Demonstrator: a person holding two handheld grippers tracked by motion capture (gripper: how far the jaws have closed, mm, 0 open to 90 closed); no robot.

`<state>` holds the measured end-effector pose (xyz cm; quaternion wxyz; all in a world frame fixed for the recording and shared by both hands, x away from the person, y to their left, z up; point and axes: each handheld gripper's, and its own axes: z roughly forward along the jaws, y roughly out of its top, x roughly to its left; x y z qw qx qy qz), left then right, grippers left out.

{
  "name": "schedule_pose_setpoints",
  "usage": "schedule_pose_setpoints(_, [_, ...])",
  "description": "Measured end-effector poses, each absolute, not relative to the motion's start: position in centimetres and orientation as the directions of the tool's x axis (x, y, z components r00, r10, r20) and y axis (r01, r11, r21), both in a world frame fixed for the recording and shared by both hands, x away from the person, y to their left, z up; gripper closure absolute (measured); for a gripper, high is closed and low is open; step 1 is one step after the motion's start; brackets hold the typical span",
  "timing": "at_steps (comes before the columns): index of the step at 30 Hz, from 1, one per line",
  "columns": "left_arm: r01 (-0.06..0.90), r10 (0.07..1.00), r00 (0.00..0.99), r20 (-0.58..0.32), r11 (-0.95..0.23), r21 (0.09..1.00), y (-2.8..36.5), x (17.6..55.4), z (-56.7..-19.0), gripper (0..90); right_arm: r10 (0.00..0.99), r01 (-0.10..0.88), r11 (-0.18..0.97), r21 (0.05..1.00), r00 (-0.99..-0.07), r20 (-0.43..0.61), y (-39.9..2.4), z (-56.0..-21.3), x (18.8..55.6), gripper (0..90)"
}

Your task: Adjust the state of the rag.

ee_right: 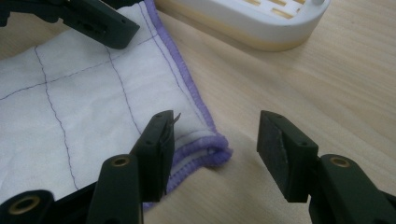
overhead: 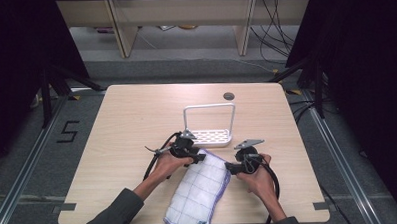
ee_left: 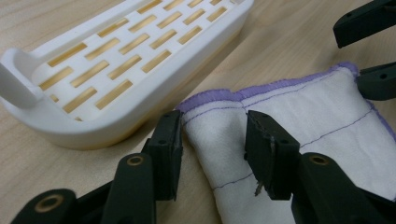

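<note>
Cloth [overhead: 199, 189] at table's [overhead: 127, 124] near edge, rack [overhead: 210, 136] just behind it, centre.

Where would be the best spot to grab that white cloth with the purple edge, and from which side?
Probably the two far corners of the cloth, the end nearest the white rack. The folded layers there form a thick purple-hemmed edge the jaws can straddle. The left gripper and the right gripper each come in low from the person's side.

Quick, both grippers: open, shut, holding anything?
Left gripper: open, jaws straddling the cloth's corner.
Right gripper: open, cloth corner between jaws, not gripped.
</note>
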<state>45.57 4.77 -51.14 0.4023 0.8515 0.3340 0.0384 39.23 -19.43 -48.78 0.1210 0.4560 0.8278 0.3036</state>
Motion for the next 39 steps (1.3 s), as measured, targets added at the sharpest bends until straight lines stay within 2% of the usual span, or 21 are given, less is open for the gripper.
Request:
schedule_pose_setpoints(8, [0.510, 0.582, 0.794, -0.175, -0.481, 0.713, 4.6, 45.5, -51.1, 68.2, 0.813, 0.666, 0.451, 0.594, -0.581, 0.034, -19.0, -49.4, 39.4, 50.1])
schedule_pose_setpoints(15, [0.489, 0.569, 0.807, -0.160, -0.490, 0.722, 4.4, 45.2, -51.1, 77.1, 0.804, 0.665, 0.466, 0.584, -0.594, 0.036, -18.8, -49.7, 39.4, 57.3])
schedule_pose_setpoints(23, [0.464, 0.551, 0.824, -0.133, -0.521, 0.716, 4.5, 45.2, -50.9, 79.5, 0.812, 0.689, 0.428, 0.585, -0.577, 0.087, -18.9, -49.7, 39.3, 63.4])
schedule_pose_setpoints(24, [0.462, 0.553, 0.823, -0.128, -0.523, 0.716, 4.5, 45.2, -50.9, 79.7, 0.803, 0.682, 0.440, 0.584, -0.590, 0.084, -18.9, -49.7, 39.3, 67.2])
schedule_pose_setpoints(25, [0.462, 0.553, 0.823, -0.128, -0.523, 0.716, 4.5, 45.2, -50.9, 79.9, 0.803, 0.682, 0.440, 0.584, -0.590, 0.084, -18.9, -49.7, 39.3, 67.2])
schedule_pose_setpoints(26, [0.462, 0.550, 0.825, -0.130, -0.525, 0.715, 4.6, 45.2, -50.9, 80.0, 0.798, 0.685, 0.437, 0.583, -0.595, 0.101, -18.8, -49.7, 39.3, 73.8])
schedule_pose_setpoints(27, [0.462, 0.550, 0.825, -0.130, -0.525, 0.715, 4.6, 45.2, -50.9, 80.1, 0.798, 0.685, 0.437, 0.583, -0.595, 0.101, -18.8, -49.7, 39.3, 73.8])
schedule_pose_setpoints(29, [0.461, 0.550, 0.825, -0.130, -0.522, 0.718, 4.6, 45.1, -50.9, 80.4, 0.781, 0.673, 0.452, 0.586, -0.616, 0.105, -18.8, -49.7, 39.4, 79.8])
schedule_pose_setpoints(39, [0.453, 0.549, 0.826, -0.127, -0.512, 0.730, 5.4, 44.8, -50.6, 81.5, 0.751, 0.629, 0.503, 0.593, -0.658, 0.061, -18.2, -49.6, 39.6, 83.6])
